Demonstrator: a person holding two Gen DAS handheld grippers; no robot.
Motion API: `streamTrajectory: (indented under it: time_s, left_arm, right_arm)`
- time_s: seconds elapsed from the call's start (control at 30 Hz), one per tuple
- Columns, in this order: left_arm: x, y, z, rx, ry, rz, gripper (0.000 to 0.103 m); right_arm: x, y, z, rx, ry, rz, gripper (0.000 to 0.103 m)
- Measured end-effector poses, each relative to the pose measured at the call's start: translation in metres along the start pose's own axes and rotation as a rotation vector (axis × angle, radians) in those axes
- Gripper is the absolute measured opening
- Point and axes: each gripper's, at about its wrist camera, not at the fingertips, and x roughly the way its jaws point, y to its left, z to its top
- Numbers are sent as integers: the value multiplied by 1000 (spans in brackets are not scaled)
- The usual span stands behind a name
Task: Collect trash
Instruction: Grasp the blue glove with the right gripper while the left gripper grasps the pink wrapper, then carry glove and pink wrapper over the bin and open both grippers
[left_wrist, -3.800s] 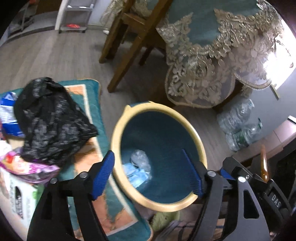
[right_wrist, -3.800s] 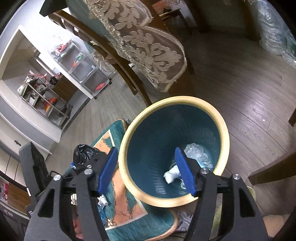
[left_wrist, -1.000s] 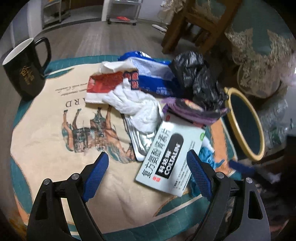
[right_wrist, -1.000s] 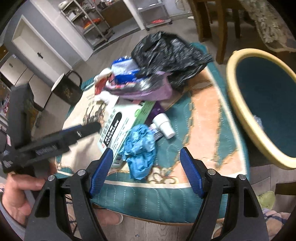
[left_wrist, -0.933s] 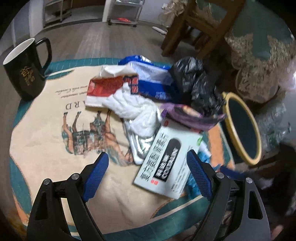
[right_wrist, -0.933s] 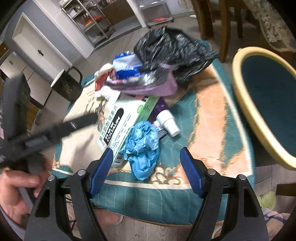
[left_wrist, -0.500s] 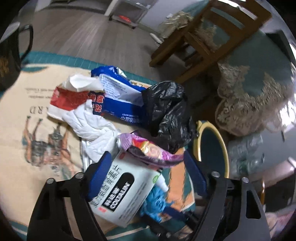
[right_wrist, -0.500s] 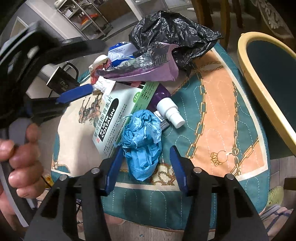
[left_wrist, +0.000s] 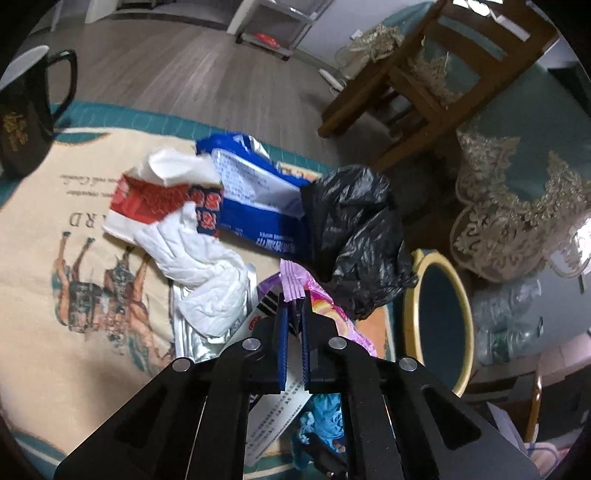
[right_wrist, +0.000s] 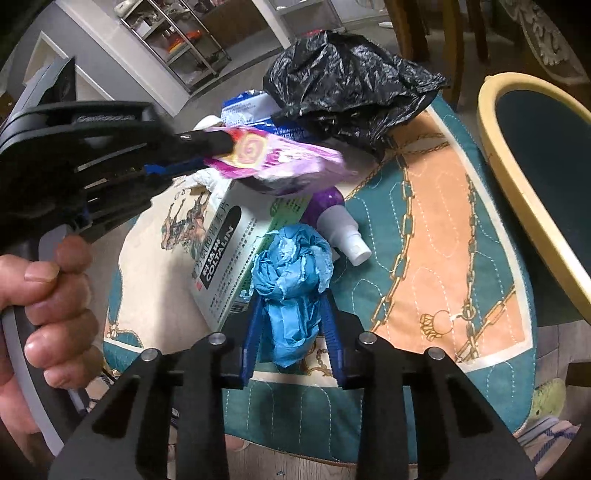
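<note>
Trash lies piled on a round horse-print mat (left_wrist: 55, 258). My left gripper (left_wrist: 293, 301) is shut on the edge of a purple and pink snack wrapper (right_wrist: 280, 160); the right wrist view shows the same gripper (right_wrist: 207, 147) coming in from the left. A crumpled blue paper wad (right_wrist: 291, 280) sits between the closing jaws of my right gripper (right_wrist: 292, 297), and both pads touch its sides. The teal bin with a yellow rim (right_wrist: 517, 177) stands to the right of the mat.
A white medicine box (right_wrist: 229, 251), a purple spray bottle (right_wrist: 340, 221), a black plastic bag (left_wrist: 354, 236), a blue wipes pack (left_wrist: 258, 199) and a white tissue (left_wrist: 199, 266) lie on the mat. A black mug (left_wrist: 22, 118) stands far left. A wooden chair (left_wrist: 424, 74) is behind.
The left gripper moved over the pile and shut on the purple wrapper. The right gripper's jaws narrowed around the blue wad until the pads met it.
</note>
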Motion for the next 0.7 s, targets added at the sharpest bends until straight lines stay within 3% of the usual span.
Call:
streamTrajectory:
  time_s: [0.2, 0.4, 0.7]
  left_arm:
    - [-30, -4, 5, 9, -77, 13, 7]
    - [-56, -26, 8, 89, -130, 35, 7]
    - [-77, -70, 7, 210, -141, 35, 6]
  right_arm:
    - [-29, -7, 1, 8, -35, -3, 27]
    - [-70, -15, 8, -11, -103, -14, 25]
    - [-128, -25, 19, -2, -195, -14, 24]
